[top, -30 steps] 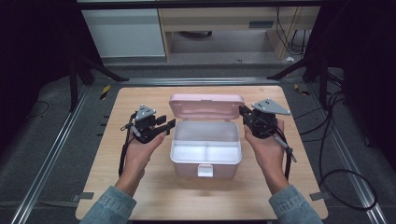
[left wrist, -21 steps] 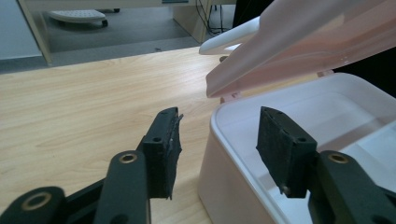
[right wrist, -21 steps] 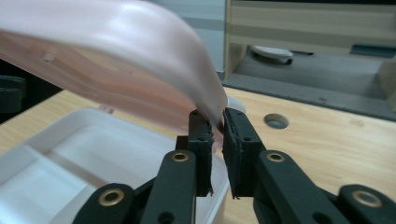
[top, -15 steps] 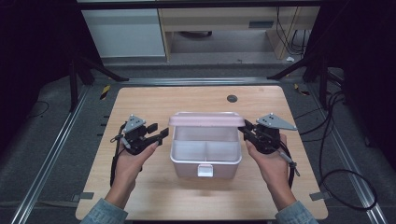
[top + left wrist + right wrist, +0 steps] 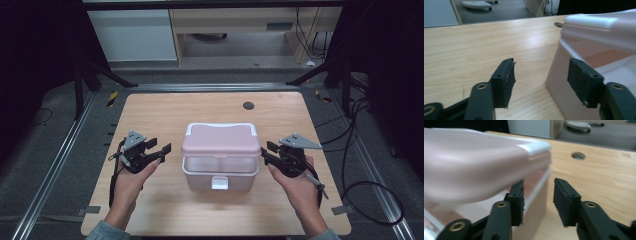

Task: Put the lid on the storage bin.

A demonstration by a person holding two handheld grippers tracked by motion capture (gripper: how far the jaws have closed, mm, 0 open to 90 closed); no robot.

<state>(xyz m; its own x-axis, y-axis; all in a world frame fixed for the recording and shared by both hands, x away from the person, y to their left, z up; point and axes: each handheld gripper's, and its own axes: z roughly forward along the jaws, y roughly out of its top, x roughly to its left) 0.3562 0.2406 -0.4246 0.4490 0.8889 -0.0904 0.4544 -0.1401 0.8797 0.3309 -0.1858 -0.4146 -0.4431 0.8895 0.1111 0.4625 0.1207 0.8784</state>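
A pale pink box [image 5: 220, 170] stands mid-table with a white latch [image 5: 219, 183] on its near wall. Its pink lid [image 5: 221, 139] lies down over it; in the left gripper view the lid [image 5: 599, 27] still stands a little off the body [image 5: 564, 82]. My left gripper [image 5: 162, 150] sits by the box's left side, its jaws just opening and nothing pressed between them [image 5: 544, 80]. At the box's right side is my right gripper [image 5: 267, 150], jaws also just opening; its pads [image 5: 564, 200] stand apart at the box's corner, under the blurred lid [image 5: 474, 170].
The wooden table [image 5: 200, 110] has a round cable hole [image 5: 248, 105] behind the box. Metal rails and dark floor run along both sides. Cables trail on the floor at the right [image 5: 365, 200]. Shelving stands beyond the far edge.
The lid has swung from upright down over the box. Both grippers came down and toward the near edge beside the box, and their jaws stand wider apart.
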